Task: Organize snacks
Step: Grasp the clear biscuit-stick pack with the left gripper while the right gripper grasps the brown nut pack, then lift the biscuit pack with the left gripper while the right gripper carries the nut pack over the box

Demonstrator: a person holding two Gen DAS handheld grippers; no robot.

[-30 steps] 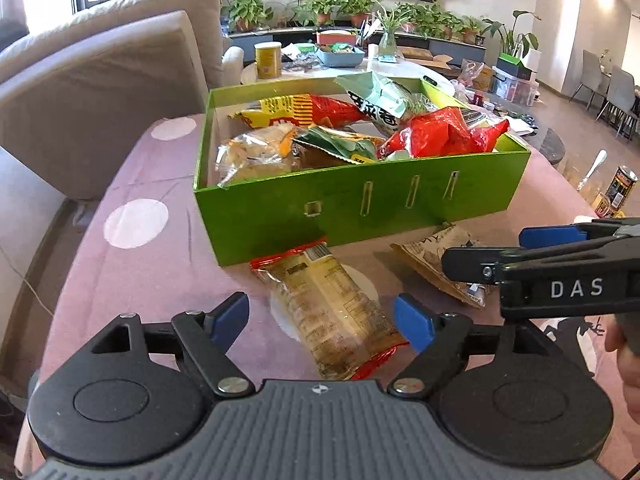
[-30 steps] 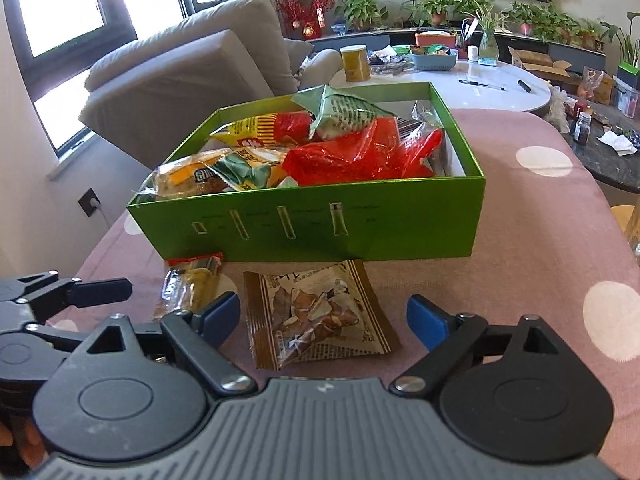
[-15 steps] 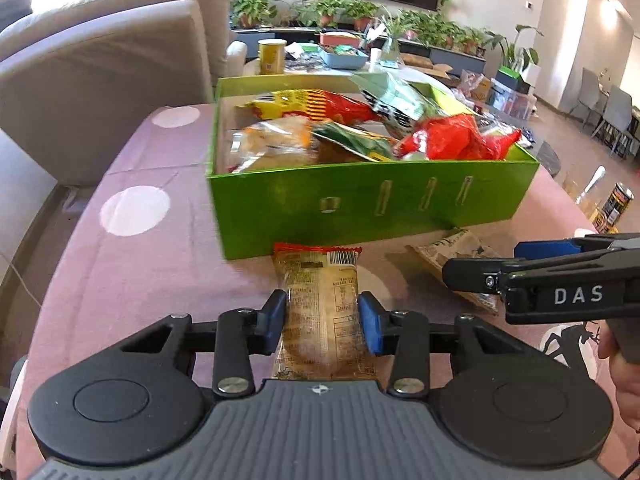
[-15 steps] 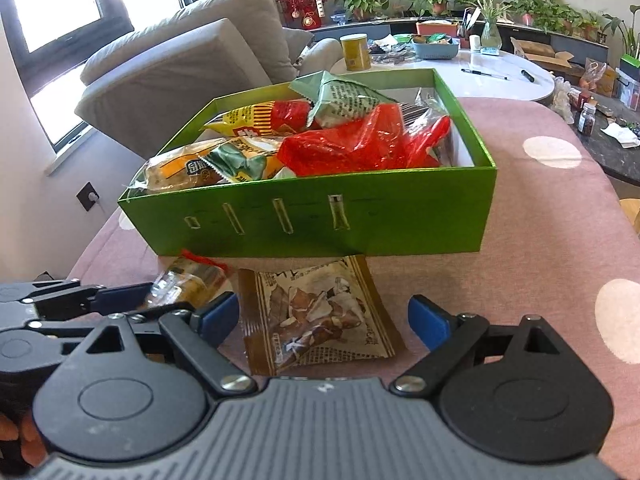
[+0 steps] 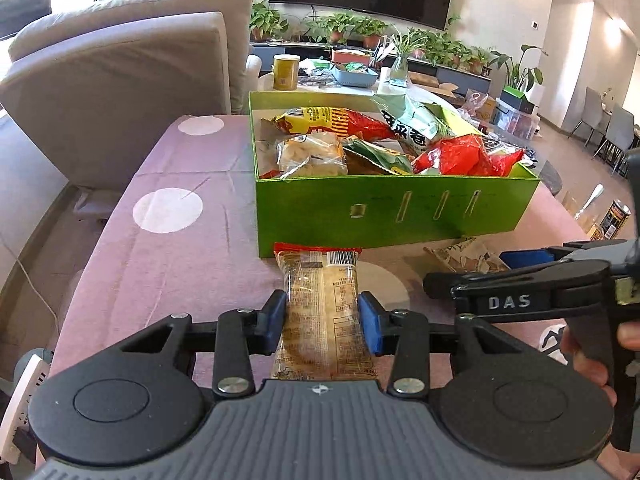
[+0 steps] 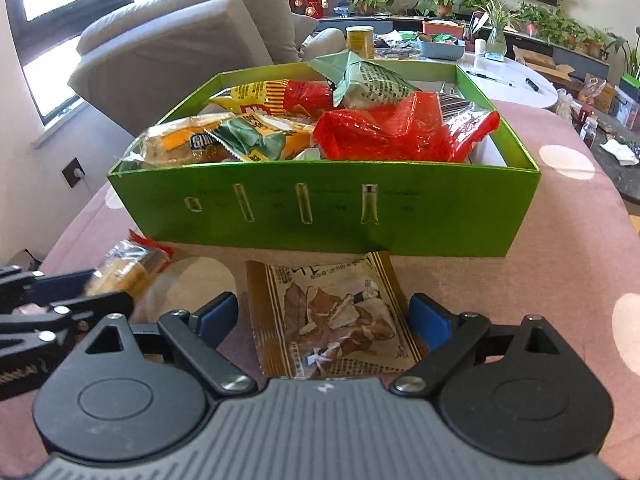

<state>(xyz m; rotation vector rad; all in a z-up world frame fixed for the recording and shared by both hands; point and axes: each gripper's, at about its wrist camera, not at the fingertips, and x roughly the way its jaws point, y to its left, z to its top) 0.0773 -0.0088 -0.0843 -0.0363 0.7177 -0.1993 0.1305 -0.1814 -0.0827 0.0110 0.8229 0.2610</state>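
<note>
A green box full of snack bags stands on the pink dotted tablecloth; it also shows in the right wrist view. My left gripper is shut on a clear, red-ended snack pack in front of the box, also seen in the right wrist view. My right gripper is open, its blue pads either side of a brown snack packet lying flat on the cloth. That packet also shows in the left wrist view.
A grey armchair stands at the table's left. A white coffee table with a yellow can and clutter lies behind the box. Bottles and a can sit off the right edge.
My left gripper closed on the clear snack pack and turned it straight toward the box. My right gripper moved forward over the brown packet and stayed open.
</note>
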